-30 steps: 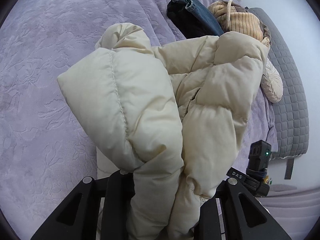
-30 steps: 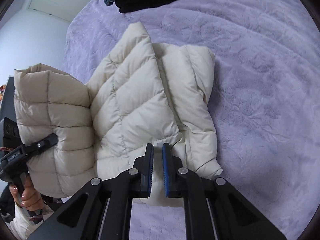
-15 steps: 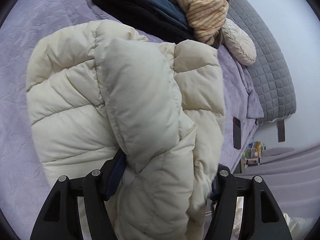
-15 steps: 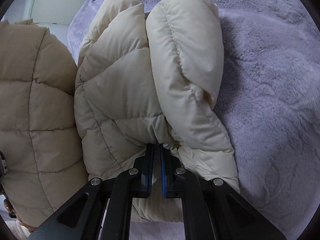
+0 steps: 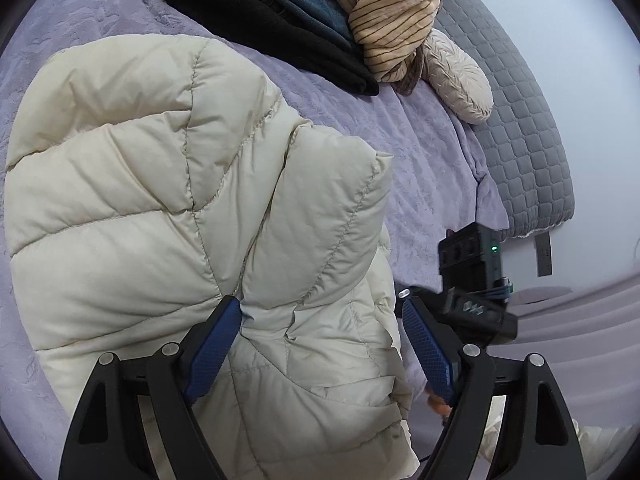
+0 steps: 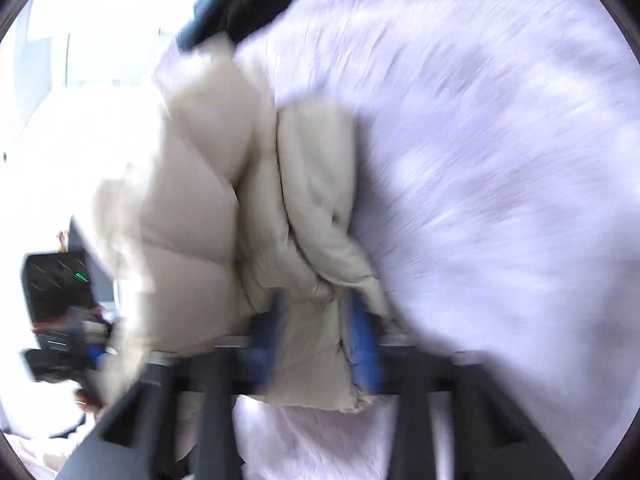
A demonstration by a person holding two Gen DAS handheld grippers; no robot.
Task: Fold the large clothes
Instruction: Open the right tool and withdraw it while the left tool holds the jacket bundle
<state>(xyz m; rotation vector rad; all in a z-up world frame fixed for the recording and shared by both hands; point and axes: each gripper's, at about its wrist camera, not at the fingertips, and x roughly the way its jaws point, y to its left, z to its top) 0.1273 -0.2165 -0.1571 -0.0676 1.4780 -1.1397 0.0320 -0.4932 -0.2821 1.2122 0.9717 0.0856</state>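
- your cream quilted puffer jacket [image 5: 168, 208] is lying folded on the lilac plush bedspread [image 5: 432, 160], bulging up in front of both of your tools.
- your left gripper [image 5: 322, 316] is standing with its blue-padded fingers [image 5: 212, 352] spread; they have just been opening, and a fold of the jacket is sitting between them, touching the left pad while the right pad is standing clear.
- your right gripper [image 6: 316, 320] is badly blurred, but its blue fingers [image 6: 362, 344] are showing apart, just opened, with the jacket's edge [image 6: 312, 360] between them.
- beyond the jacket, a stack of black and dark blue folded clothes [image 5: 264, 16] and a tan striped garment [image 5: 392, 28] are lying near the grey quilted headboard [image 5: 520, 120].
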